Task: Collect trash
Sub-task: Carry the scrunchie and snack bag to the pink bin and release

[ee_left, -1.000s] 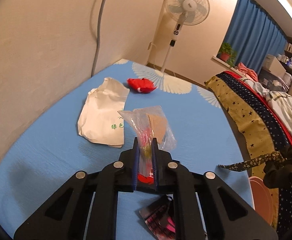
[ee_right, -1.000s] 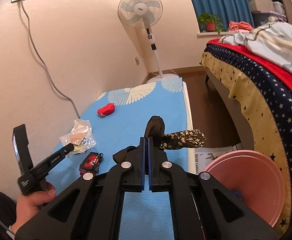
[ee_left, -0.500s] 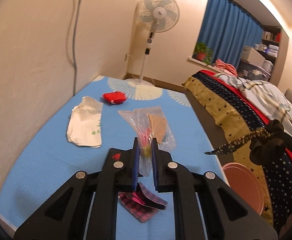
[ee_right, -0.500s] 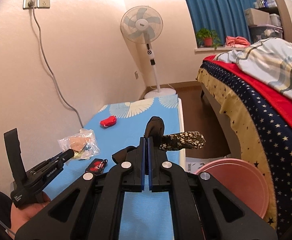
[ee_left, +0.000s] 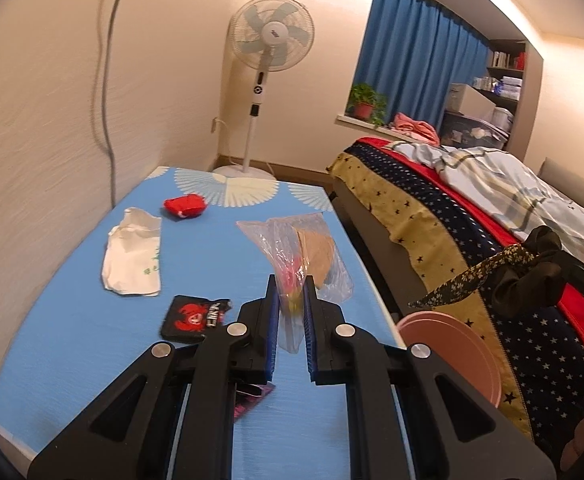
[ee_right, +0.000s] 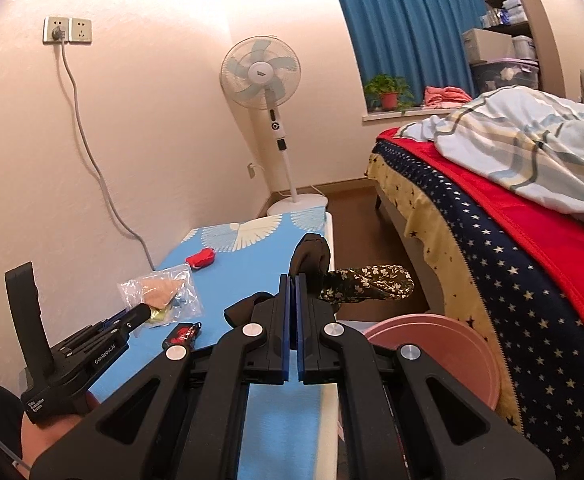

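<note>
My left gripper (ee_left: 291, 286) is shut on a clear plastic bag (ee_left: 303, 246) with brown and red-yellow scraps inside, held up above the blue table (ee_left: 92, 344); it also shows in the right wrist view (ee_right: 160, 294). My right gripper (ee_right: 293, 280) is shut on a black floral cloth (ee_right: 365, 288), held above the table's right edge near the pink bin (ee_right: 439, 344). The cloth (ee_left: 487, 276) and pink bin (ee_left: 451, 344) also show in the left wrist view. On the table lie a white paper bag (ee_left: 134, 258), a red wrapper (ee_left: 184, 205) and a black crab-print packet (ee_left: 194, 316).
A pink-black packet (ee_left: 248, 404) lies under my left gripper's fingers. A standing fan (ee_left: 270, 40) is beyond the table's far end. A bed (ee_left: 471, 208) with a starred cover runs along the right, with a narrow floor gap between.
My left gripper has lifted and pulled back with the plastic bag, so the black crab-print packet now shows on the table. My right gripper has risen slightly with the cloth.
</note>
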Tool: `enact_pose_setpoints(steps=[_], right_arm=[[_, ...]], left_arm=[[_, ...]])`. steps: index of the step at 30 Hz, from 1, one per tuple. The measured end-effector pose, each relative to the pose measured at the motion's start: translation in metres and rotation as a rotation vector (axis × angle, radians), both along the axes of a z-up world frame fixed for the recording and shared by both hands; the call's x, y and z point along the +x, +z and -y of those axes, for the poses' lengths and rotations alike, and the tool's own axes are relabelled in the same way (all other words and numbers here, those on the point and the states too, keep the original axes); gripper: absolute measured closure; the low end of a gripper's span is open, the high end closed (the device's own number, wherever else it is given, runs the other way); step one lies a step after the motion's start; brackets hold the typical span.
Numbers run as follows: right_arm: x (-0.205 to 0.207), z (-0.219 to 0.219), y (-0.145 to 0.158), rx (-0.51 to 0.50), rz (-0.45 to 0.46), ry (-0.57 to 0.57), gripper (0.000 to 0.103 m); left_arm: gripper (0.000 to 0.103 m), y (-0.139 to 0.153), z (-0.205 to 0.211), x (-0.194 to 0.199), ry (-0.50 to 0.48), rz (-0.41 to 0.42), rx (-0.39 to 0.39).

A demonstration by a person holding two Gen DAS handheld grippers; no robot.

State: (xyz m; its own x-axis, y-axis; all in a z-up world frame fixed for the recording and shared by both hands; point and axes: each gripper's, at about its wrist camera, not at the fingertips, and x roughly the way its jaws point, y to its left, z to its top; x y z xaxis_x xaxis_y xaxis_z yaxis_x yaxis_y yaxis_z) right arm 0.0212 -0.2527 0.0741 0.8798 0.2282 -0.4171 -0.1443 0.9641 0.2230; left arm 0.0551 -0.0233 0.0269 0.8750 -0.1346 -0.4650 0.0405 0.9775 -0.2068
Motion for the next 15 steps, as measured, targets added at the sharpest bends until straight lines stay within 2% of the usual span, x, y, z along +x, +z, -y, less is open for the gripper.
enact_pose_setpoints(steps=[15], right_arm=[[0.001, 0.030, -0.005, 0.030, -0.020, -0.095, 0.100]], left_arm=[[0.092, -0.007, 0.032, 0.002, -0.100, -0.005, 0.017]])
